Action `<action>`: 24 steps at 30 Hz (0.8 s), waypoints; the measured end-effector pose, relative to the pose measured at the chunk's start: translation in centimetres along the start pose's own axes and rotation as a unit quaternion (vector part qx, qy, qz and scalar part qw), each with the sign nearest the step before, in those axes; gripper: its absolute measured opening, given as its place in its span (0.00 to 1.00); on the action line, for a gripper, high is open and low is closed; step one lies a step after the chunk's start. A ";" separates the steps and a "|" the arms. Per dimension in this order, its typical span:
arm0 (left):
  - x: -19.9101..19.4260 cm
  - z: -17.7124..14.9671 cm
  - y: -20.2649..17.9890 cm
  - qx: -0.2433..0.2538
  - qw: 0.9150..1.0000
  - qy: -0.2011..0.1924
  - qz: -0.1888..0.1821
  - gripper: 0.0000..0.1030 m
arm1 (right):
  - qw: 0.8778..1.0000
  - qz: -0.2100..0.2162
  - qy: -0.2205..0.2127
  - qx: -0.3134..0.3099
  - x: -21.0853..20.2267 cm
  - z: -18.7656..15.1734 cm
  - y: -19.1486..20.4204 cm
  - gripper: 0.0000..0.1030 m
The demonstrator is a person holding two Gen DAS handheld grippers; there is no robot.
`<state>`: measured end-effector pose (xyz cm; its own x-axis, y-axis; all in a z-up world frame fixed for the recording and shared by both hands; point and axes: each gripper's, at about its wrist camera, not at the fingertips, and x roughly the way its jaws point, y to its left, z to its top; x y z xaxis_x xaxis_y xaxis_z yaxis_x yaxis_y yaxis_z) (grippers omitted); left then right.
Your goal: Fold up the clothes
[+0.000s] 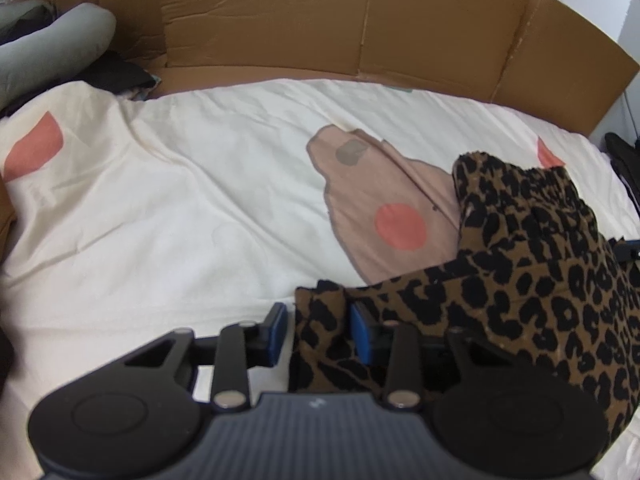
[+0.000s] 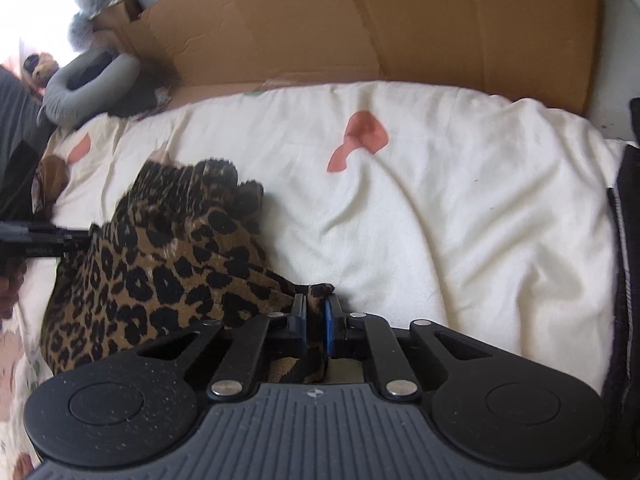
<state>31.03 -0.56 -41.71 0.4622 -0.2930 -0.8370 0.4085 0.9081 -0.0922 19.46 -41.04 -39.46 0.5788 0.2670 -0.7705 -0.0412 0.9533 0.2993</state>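
Pinching a thin fold of fabric, the right gripper [image 2: 316, 322] has its blue-padded jaws drawn almost together on a corner of the leopard-print garment [image 2: 160, 264], a soft, crumpled cloth in tan with black blotches whose bulk heaps up to the left of those jaws. A gathered, ruffled band (probably an elasticated waist) shows at the far end of the heap. The left gripper [image 1: 318, 330] stands with its jaws part-way apart around another bunched edge of the same garment [image 1: 540, 272]; the cloth lies against the right pad, while a narrow gap shows beside the left pad, so a firm grip cannot be told from this view. From these jaws the fabric runs off to the right and rises in a rumpled mound. No earlier picture is at hand to compare. Beneath everything lies a bed with a cream quilt [image 1: 180, 208], smooth but creased, printed with flat coral shapes and a beige patch ahead of the left jaws. Beyond the quilt stands a wall of brown corrugated cardboard [image 1: 320, 24], dented and folded at its seams. A grey padded cushion [image 2: 92, 84] curls at the far left.
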 end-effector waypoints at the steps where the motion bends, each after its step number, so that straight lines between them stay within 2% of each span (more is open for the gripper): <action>1: 0.0 -0.1 0.1 -0.008 1.000 -0.003 -0.002 0.31 | 1.000 -0.002 -0.004 0.003 -0.3 0.0 0.0 0.06; 5: -0.1 -0.4 0.5 -0.034 0.999 -0.014 -0.010 0.24 | 1.000 -0.004 -0.011 0.010 -1.0 0.1 0.0 0.06; 9: -0.3 -0.5 0.5 -0.043 0.999 -0.022 -0.012 0.13 | 1.000 -0.006 -0.013 0.013 -1.1 0.1 0.0 0.06; 15: -1.2 -0.4 0.3 -0.046 0.998 -0.032 -0.006 0.09 | 1.000 -0.005 -0.023 0.021 -1.4 0.0 0.0 0.05; 24: -5.2 0.2 0.2 -0.057 0.996 -0.075 0.004 0.09 | 0.998 0.006 -0.049 0.031 -3.9 0.4 0.3 0.05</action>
<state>28.91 1.05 -37.28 0.5805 -0.3191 -0.7491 0.3158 0.9362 -0.1541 17.54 -41.87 -36.09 0.6564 0.2592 -0.7085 0.0002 0.9390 0.3438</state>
